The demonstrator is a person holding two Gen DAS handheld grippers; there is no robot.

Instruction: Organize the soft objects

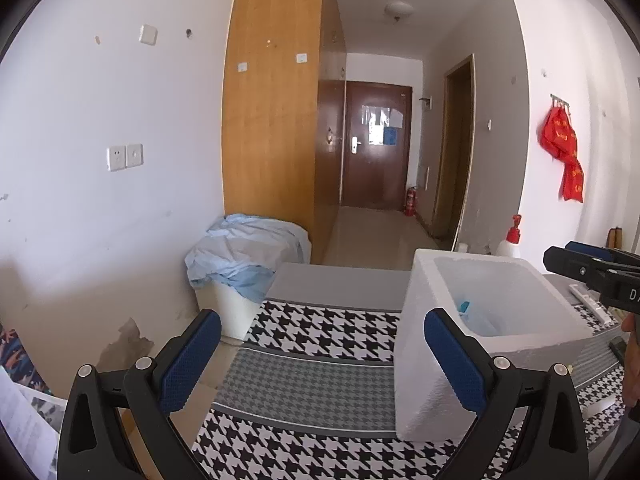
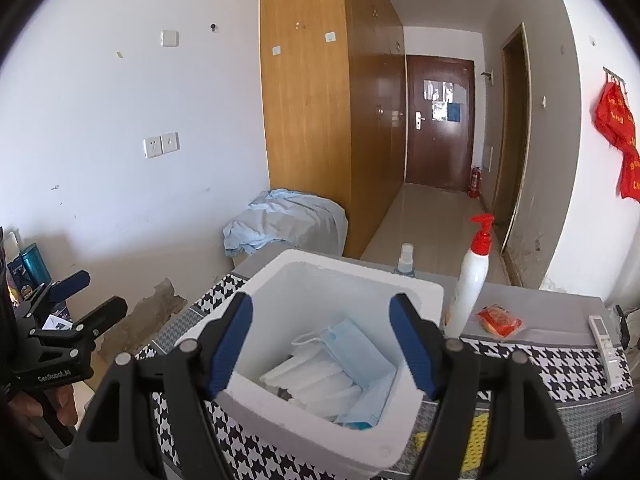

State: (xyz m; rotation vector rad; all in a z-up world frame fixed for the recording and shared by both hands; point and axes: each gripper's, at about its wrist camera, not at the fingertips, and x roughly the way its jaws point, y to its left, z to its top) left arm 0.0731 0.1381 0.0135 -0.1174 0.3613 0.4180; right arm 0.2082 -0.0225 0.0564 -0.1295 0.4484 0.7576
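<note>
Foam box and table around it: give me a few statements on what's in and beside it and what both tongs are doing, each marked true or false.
1. The foam box holds a blue face mask. True.
2. The right tongs are shut on the mask. False: they are open above the box and hold nothing.
3. A white pump bottle with a red top stands upright beside the box. True.
4. The red packet lies inside the box. False: it lies on the table, beyond the bottle.
5. The left tongs grip the box wall. False: they are open and empty, with the box to their right.
6. A white remote lies on the houndstooth cloth. True.
</note>
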